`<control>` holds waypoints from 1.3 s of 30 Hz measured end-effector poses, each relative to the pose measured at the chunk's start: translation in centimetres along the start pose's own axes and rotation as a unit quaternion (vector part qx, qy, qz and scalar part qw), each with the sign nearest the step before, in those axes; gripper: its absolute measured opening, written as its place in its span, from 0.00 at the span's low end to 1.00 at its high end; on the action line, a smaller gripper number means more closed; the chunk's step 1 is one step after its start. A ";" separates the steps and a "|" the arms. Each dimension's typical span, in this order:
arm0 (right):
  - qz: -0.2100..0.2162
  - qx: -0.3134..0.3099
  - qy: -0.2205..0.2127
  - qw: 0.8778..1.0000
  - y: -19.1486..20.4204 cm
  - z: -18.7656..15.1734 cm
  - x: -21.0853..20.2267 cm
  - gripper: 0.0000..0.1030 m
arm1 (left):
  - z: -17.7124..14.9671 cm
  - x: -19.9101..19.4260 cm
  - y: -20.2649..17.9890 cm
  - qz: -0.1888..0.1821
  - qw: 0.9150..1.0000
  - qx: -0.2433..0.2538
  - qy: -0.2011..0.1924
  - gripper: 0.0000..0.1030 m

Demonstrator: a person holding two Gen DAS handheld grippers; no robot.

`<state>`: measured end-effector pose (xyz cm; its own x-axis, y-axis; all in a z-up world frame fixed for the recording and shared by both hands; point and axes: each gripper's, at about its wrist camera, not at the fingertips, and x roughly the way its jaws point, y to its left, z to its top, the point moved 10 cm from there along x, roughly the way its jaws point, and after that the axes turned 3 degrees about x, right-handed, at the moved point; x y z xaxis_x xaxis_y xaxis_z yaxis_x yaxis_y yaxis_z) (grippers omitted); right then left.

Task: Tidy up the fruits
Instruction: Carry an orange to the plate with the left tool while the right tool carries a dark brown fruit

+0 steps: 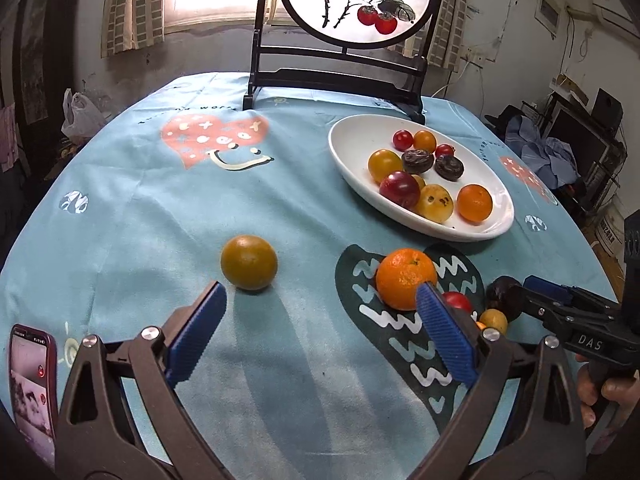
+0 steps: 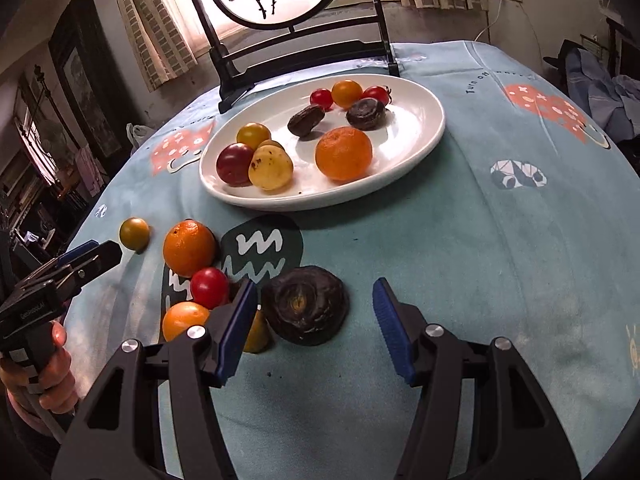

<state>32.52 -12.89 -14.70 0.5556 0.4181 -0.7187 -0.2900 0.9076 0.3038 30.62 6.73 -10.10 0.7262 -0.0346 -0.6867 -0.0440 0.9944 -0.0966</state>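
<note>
Left gripper [image 1: 320, 300]: wide, empty; right gripper [image 2: 314, 300]: parted, dark fruit [image 2: 305, 305] between, untouched; plate [image 2: 416, 136]: fruits

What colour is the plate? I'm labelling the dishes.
White, plain and glossy: the plate shows best in the right wrist view.

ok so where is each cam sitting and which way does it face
Left wrist: on the left gripper, facing the greenish-orange fruit; a hand holds the right gripper at its right edge.
Right wrist: on the right gripper, facing the dark wrinkled fruit; the left gripper shows at left.
Both share the white plate and large orange.
</note>
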 end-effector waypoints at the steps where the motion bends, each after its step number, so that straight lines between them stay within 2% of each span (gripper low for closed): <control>1: -0.002 0.000 -0.001 1.000 0.0 0.0 0.0 0.58 | -0.1 -0.1 0.0 0.002 1.000 0.003 -0.001 0.94; 11: -0.011 -0.018 0.008 1.000 0.5 -0.3 0.9 0.57 | -0.5 -0.5 -0.8 -0.002 1.000 0.018 -0.003 0.95; 14: -0.009 -0.027 0.009 1.000 1.1 -0.3 1.2 0.52 | -0.5 -0.5 -0.9 -0.002 1.000 0.020 -0.004 0.95; 16: -0.007 -0.036 0.007 0.999 1.6 -0.4 1.1 0.44 | -0.5 -0.6 -0.9 -0.001 1.000 0.020 -0.004 0.95; 19: -0.012 -0.041 0.004 0.999 1.7 -0.4 1.1 0.43 | -0.5 -0.6 -0.9 -0.002 1.000 0.020 -0.003 0.95; 24: -0.001 -0.026 0.006 1.000 1.4 -0.3 1.0 0.42 | -0.7 -0.5 -1.0 0.005 1.000 0.027 -0.002 0.95; 28: 0.014 0.013 -0.018 1.000 0.4 0.7 -0.3 0.42 | -0.7 -0.5 -1.4 0.010 0.999 0.040 -0.007 0.94; 31: 0.015 0.039 -0.029 0.999 -0.6 1.2 -0.9 0.42 | -0.4 -0.2 -2.7 -0.019 0.998 0.056 -0.008 0.93; 34: 0.024 0.053 -0.020 0.998 -0.9 1.1 -0.7 0.42 | 0.1 0.5 -4.0 -0.067 0.997 0.042 0.002 0.79; 36: 0.024 0.051 -0.016 0.998 -0.8 1.0 -0.7 0.42 | 0.6 1.1 -4.6 -0.084 0.996 0.031 0.011 0.68; 39: 0.026 0.048 -0.016 0.998 -0.5 1.0 -0.7 0.42 | 1.1 2.4 -5.4 -0.105 0.994 0.014 0.028 0.62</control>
<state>33.01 -13.62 -13.71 0.5671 0.4647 -0.6800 -0.2444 0.8834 0.3998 33.35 1.40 -10.47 0.6777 -0.2467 -0.6927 0.1241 0.9669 -0.2229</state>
